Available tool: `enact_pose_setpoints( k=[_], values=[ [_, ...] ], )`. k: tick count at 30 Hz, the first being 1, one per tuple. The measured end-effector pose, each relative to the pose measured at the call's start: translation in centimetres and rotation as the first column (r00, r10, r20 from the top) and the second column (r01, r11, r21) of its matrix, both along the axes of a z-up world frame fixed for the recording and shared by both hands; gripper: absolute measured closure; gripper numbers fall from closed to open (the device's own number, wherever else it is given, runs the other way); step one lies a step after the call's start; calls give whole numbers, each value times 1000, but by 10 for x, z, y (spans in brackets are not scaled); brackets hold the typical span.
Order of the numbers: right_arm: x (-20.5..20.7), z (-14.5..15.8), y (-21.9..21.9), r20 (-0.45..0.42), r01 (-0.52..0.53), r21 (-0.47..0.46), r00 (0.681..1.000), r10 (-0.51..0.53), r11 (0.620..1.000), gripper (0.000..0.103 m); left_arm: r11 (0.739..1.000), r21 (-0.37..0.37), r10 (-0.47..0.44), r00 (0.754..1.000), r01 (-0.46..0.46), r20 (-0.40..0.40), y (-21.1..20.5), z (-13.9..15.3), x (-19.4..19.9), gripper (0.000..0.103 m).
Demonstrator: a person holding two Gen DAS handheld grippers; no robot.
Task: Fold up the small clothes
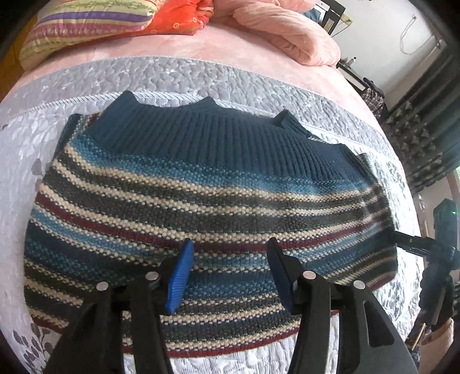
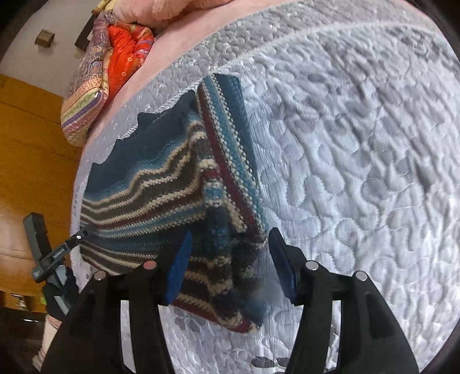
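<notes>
Nearest in the left wrist view, the left gripper hangs over the striped sweater with its jaws spread wide and nothing between them; the blue pads sit above the lower stripes near the hem, and whether they touch the knit cannot be told. The sweater lies mostly flat on the grey quilted bedspread, its dark blue ribbed band on the far side, away from the gripper. At the right edge of that view the other tool shows as a dark bar meeting the sweater's right edge.

In the right wrist view, the right gripper is also spread wide, and a bunched, folded-over edge of the sweater sits between its pads, not pinched. Just past the pads a striped flap lies doubled over the body of the sweater, which stretches away to the left. To the right the bedspread lies bare.

Farther off, a pink sheet covers the bed beyond the bedspread, with a striped pillow, an orange quilt and a pink blanket piled along the far edge.
</notes>
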State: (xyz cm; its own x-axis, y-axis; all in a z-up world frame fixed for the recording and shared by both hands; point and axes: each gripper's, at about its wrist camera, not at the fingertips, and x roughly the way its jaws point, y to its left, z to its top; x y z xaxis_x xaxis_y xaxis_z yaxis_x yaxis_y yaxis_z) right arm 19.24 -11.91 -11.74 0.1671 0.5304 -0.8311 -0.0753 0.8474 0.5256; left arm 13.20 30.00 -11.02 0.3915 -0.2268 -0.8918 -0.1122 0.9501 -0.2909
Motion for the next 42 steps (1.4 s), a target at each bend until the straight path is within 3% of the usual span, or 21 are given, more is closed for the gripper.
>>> enact_pose_setpoints(
  k=[7,12,18,29,34,42],
  values=[
    [11,-26,1,-49,36,82,998,-32,996,50,1000,-1,2,1000,-2,-12,2,-12,2,50],
    [16,-23,7,-49,20,92,999,-16,996,70,1000,-17,2,1000,-2,-11,5,-14,2,50],
    [16,-21,12,-40,13,50,999,-11,999,71,1000,-18,-1,1000,1,-6,5,-15,1,49],
    [15,-25,9,-53,51,58,997,-48,997,72,999,-34,3,1000,-3,0,6,-16,-1,49],
    [9,10,28,-3,16,61,1000,-16,998,75,995,-96,14,1000,-15,-15,16,-8,-3,49],
    [4,84,115,130,-162,24,979,158,986,76,973,-219,75,997,-71,10,44,15,-17,49]
  ],
)
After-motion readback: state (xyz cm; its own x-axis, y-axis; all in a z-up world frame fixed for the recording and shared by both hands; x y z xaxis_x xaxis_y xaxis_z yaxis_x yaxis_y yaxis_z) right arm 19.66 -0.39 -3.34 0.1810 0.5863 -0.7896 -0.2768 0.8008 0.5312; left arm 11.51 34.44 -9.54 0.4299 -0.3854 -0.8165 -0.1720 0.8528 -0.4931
